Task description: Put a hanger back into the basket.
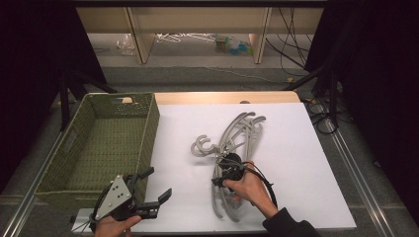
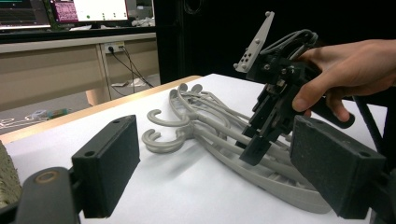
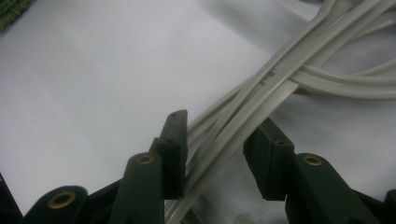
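Observation:
A stack of grey plastic hangers (image 1: 242, 131) lies on the white table top (image 1: 296, 163), hooks pointing left. My right gripper (image 1: 228, 168) comes down on the near part of the stack. In the right gripper view its jaws (image 3: 217, 126) straddle several hanger arms (image 3: 280, 79); the left pad (image 3: 175, 140) touches them, and a thin gap shows at the right pad. My left gripper (image 1: 158, 182) hovers open near the table's front left, by the basket corner, with nothing between its pads (image 2: 109, 163). The left gripper view also shows the hangers (image 2: 205, 121) and the right gripper (image 2: 261, 140) in a hand.
A deep green woven basket (image 1: 99, 143) stands along the left side of the table, with nothing in it. Wooden table edge at the back (image 1: 222, 97). Cables and stands crowd the floor to the right. White surface lies bare right of the hangers.

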Motion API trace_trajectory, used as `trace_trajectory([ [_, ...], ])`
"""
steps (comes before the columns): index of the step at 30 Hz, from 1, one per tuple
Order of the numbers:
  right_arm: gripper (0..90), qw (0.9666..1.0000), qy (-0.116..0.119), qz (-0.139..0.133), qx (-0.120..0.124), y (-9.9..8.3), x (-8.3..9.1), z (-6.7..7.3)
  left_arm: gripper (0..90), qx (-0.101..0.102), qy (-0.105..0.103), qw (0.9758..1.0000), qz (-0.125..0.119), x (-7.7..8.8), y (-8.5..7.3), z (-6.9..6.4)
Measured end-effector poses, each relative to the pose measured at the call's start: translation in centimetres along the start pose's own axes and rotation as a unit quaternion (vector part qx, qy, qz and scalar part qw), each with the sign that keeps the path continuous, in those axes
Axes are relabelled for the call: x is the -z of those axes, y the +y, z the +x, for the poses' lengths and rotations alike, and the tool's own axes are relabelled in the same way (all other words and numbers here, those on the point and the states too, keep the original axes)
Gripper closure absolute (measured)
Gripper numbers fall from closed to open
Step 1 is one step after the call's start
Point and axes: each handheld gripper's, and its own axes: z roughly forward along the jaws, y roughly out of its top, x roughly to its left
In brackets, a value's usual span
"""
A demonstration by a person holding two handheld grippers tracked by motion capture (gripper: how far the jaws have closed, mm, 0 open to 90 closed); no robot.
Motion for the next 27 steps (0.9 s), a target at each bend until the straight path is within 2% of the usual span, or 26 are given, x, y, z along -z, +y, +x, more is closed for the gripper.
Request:
trace_trajectory([
  [4, 62.6, 1.0, -0.007, 0.002, 0.005, -0.3, 0.5, -0.2, 15.9, -0.002, -0.001, 1.0, 0.003, 0.0, 0.0, 0.0],
  [5, 63.3, 1.0, 0.0, -0.005, 0.005, -0.4, 1.2, -0.3, 15.9, -0.003, -0.001, 1.0, 0.003, 0.0, 0.0, 0.0],
  [7, 63.8, 0.9999, -0.002, -0.009, 0.011, -0.4, 1.7, -0.4, 15.9, -0.004, -0.001, 1.0, 0.002, -0.1, 0.0, 0.0],
  [13, 66.5, 0.9998, -0.004, -0.002, 0.02, -0.7, 2.2, -0.7, 16.1, -0.003, -0.002, 1.0, 0.002, 0.0, 0.0, -0.1],
  [15, 68.4, 0.9997, -0.005, -0.01, 0.021, -0.9, 3.0, -0.8, 16.1, -0.006, 0.0, 1.0, 0.005, 0.0, 0.0, 0.0],
  [19, 71.8, 0.9991, -0.022, -0.022, 0.029, -1.2, 4.5, -0.8, 16.1, -0.007, 0.001, 1.0, 0.002, 0.0, 0.1, 0.0],
  [22, 79.3, 0.9979, -0.042, -0.036, 0.033, -1.7, 5.5, -1.2, 16.1, -0.005, 0.001, 1.0, 0.002, 0.1, 0.1, 0.0],
  [24, 80.7, 0.9965, -0.054, -0.038, 0.051, -1.9, 6.1, -1.5, 16.1, -0.007, 0.001, 1.0, 0.001, 0.0, 0.1, 0.0],
  [27, 82.2, 0.9944, -0.044, -0.027, 0.092, -1.9, 6.4, -1.0, 16.1, -0.006, 0.002, 1.0, 0.006, 0.0, 0.0, -0.1],
])
